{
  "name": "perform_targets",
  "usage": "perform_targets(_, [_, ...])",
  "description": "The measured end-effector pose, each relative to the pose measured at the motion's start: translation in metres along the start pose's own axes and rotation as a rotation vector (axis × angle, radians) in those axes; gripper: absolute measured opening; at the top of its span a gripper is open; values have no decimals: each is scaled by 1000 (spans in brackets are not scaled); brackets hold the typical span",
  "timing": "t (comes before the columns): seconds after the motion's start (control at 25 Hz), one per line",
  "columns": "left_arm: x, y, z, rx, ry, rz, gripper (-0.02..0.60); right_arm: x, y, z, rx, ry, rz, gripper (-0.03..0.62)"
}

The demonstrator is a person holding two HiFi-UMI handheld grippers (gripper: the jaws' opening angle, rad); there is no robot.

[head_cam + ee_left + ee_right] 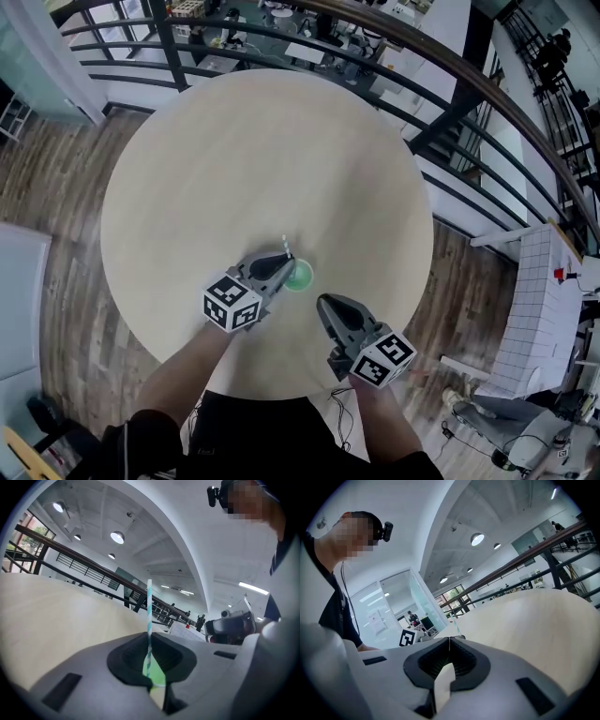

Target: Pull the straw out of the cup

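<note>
A white straw with teal stripes [285, 246] stands upright over a green cup [300, 277] near the front of the round pale table [262, 150]. My left gripper [284, 262] is shut on the straw. In the left gripper view the straw [149, 611] rises from between the closed jaws of the left gripper [149, 635], and the green cup [157, 677] shows below through the gap. My right gripper [324, 303] hangs just right of the cup and apart from it. In its own view the right gripper [449, 639] has its jaws together with nothing between them.
A dark metal railing [375, 66] curves round the far and right side of the table. Wood floor [56, 197] lies to the left, and a white gridded board [539, 309] stands at the right. The person's forearms reach in from the bottom edge.
</note>
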State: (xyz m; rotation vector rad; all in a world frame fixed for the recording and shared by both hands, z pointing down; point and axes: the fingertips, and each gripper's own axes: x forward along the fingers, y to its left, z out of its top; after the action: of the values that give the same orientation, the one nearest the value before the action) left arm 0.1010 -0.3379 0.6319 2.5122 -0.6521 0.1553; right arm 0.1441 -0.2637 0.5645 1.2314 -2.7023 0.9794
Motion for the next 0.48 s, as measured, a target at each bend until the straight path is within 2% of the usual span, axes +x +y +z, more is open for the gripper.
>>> perform_targets(0.2, [-16, -13, 14, -4, -26, -4, 29, -3, 14, 9, -17, -13, -5, 23])
perform_targets(0.48, [-45, -31, 43, 55, -85, 28, 29, -16, 35, 18, -33, -46, -22, 23])
